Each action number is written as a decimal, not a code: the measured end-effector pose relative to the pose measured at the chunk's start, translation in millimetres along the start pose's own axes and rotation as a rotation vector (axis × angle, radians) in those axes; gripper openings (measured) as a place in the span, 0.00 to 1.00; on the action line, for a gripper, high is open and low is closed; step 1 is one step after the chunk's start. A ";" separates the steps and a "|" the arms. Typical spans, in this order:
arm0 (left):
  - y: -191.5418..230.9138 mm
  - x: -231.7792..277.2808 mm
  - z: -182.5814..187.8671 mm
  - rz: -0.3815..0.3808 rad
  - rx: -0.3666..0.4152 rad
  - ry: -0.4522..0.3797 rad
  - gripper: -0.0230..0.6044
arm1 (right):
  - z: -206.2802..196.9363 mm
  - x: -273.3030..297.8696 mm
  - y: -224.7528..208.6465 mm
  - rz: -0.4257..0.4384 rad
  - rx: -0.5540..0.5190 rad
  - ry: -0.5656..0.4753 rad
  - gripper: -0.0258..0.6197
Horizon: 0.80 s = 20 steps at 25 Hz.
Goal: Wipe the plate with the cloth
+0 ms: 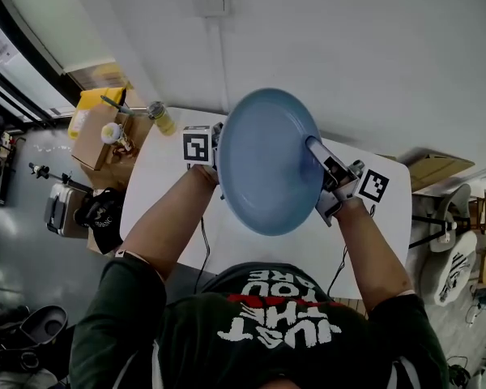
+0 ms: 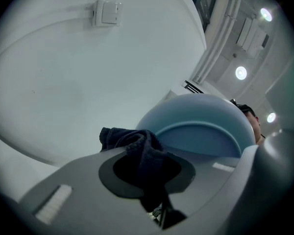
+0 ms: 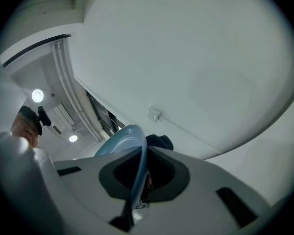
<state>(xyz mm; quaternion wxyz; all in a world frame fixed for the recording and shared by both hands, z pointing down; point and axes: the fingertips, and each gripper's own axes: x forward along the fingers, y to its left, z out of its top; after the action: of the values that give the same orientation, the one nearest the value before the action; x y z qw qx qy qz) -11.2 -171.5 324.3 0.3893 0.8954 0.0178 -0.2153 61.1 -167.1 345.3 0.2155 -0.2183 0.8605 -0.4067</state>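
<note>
Round pale-blue plate (image 1: 263, 168) was raised on edge above the white table (image 1: 393, 209), its broad face towards the head camera. The right gripper (image 1: 316, 148) was clamped on the plate's right rim. The left gripper (image 1: 214, 148) pinched a dark navy terry cloth (image 2: 137, 143) just beside the left rim; contact was unclear. The wipe would probably run rightwards across the face

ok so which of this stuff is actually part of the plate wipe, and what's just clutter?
In the job:
- blue plate, clamped at its rim by the right gripper
- dark cloth, pinched in the left gripper

Lying about:
- cardboard box
- bottle beside the box
- black bag on the floor
- wall switch
</note>
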 end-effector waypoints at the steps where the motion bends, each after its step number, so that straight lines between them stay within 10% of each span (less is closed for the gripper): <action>1: 0.1 0.1 -1.6 -0.002 -0.005 -0.005 0.12 | 1.9 -0.9 -1.2 -0.004 -0.004 -0.007 0.06; 20: -43.9 -4.1 -51.6 -0.106 -0.056 0.047 0.11 | 67.1 -40.4 -53.9 -0.176 -0.039 -0.220 0.06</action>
<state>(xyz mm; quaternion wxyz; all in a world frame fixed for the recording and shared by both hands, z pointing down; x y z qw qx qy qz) -4.4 -104.0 326.8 0.4016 0.8868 0.0801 -0.2142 141.5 -216.4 357.3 0.2677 -0.3403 0.8170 -0.3809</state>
